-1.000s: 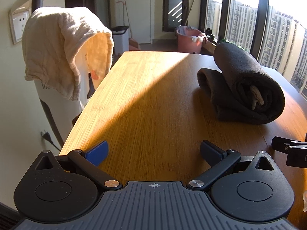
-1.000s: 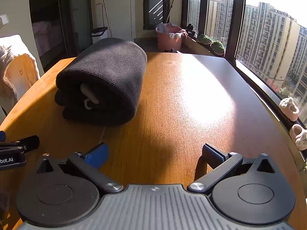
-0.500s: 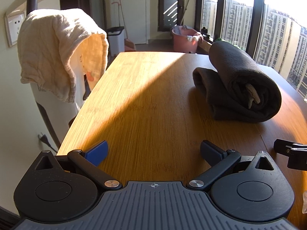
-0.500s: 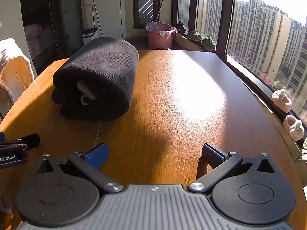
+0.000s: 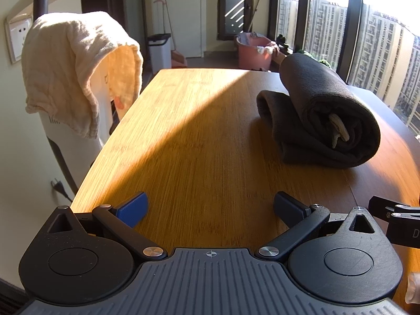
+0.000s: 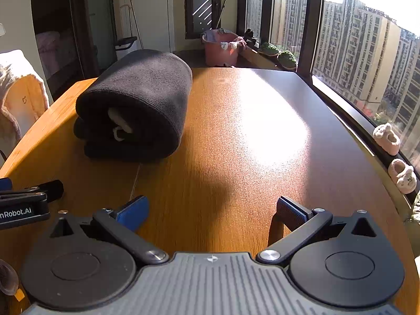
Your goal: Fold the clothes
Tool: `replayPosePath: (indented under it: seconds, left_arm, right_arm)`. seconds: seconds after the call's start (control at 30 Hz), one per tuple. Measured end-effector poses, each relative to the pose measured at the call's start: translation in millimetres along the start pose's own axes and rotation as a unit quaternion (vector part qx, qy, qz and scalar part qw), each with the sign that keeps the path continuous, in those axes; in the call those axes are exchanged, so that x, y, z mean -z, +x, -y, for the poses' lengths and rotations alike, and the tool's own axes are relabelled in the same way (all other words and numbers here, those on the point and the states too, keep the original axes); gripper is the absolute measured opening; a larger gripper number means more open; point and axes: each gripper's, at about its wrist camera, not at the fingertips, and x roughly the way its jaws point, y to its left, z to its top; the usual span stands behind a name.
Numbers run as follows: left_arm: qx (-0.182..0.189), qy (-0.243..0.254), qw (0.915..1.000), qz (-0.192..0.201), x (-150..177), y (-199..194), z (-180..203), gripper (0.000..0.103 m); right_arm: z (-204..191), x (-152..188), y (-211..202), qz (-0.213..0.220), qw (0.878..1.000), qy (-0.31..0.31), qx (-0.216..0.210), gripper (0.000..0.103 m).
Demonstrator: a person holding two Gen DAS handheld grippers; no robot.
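Resting on the wooden counter (image 5: 199, 141) is a dark garment (image 5: 323, 115), rolled and folded into a thick bundle, with a pale tag or cord end seen at its near open end. In the left wrist view the bundle is placed to the right of centre, partly in shadow; in the right wrist view it (image 6: 136, 105) is found to the left, well ahead of the fingers. A loose thread is noted running from under the bundle toward the near edge.

Left gripper (image 5: 210, 207): jaws spread wide, nothing held between them, hovering low over bare wood well apart from the bundle. Right gripper (image 6: 212, 210): jaws likewise released and empty, over the sunlit part of the counter. Each gripper is glimpsed at the edge of the other's view, so the two are held side by side near the counter's near end.

A beige cloth (image 5: 76, 71) is draped over a white appliance (image 5: 71, 141) just beside the counter's left edge. A pink tub (image 6: 223, 47) is seen on the floor beyond the far end, by the windows. Two small plush slippers (image 6: 393, 155) are set on the sill to the right.
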Motion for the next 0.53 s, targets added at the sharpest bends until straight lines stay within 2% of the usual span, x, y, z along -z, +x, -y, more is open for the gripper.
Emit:
replayPosePath:
  seconds: [0.53]
  left_arm:
    - [0.002, 0.003, 1.0, 0.0, -0.1, 0.2, 3.5, 0.103]
  right_arm:
    - [0.4, -0.4, 0.8, 0.003, 1.0, -0.004, -0.008, 0.103]
